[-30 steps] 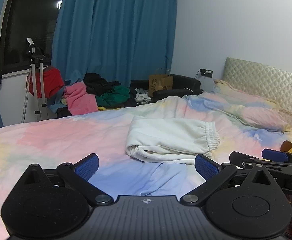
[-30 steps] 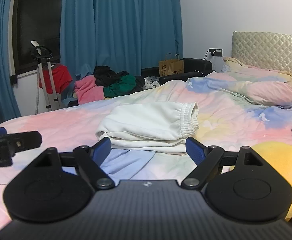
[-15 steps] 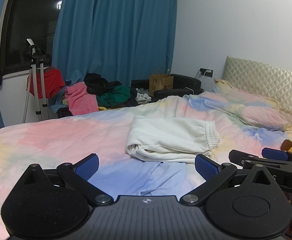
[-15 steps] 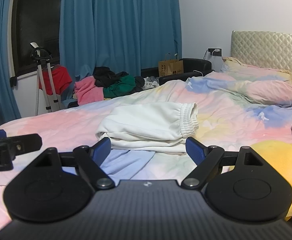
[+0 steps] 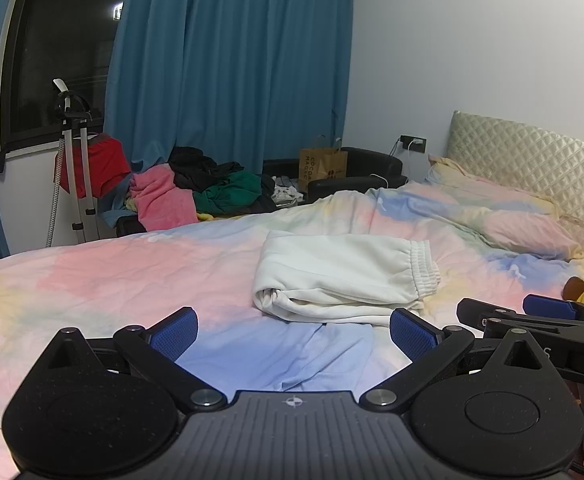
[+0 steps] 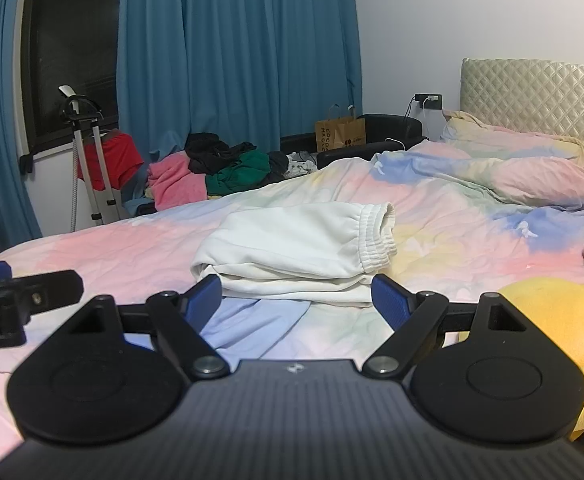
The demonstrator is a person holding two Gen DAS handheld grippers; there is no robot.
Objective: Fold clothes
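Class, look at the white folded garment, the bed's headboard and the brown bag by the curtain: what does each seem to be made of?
White folded garment: probably soft matte knit such as fleece; thick folds, ribbed gathered cuff. Headboard: padded, diamond-quilted, slightly glossy covering, perhaps faux leather or satin. Brown bag: likely kraft paper; stiff flat sides, printed front, thin handles.

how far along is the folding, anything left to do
Done: the white pants lie folded in a stack on the bed. In hand: nothing; left gripper and right gripper are open and empty. Left: possibly the clothes pile beyond the bed.
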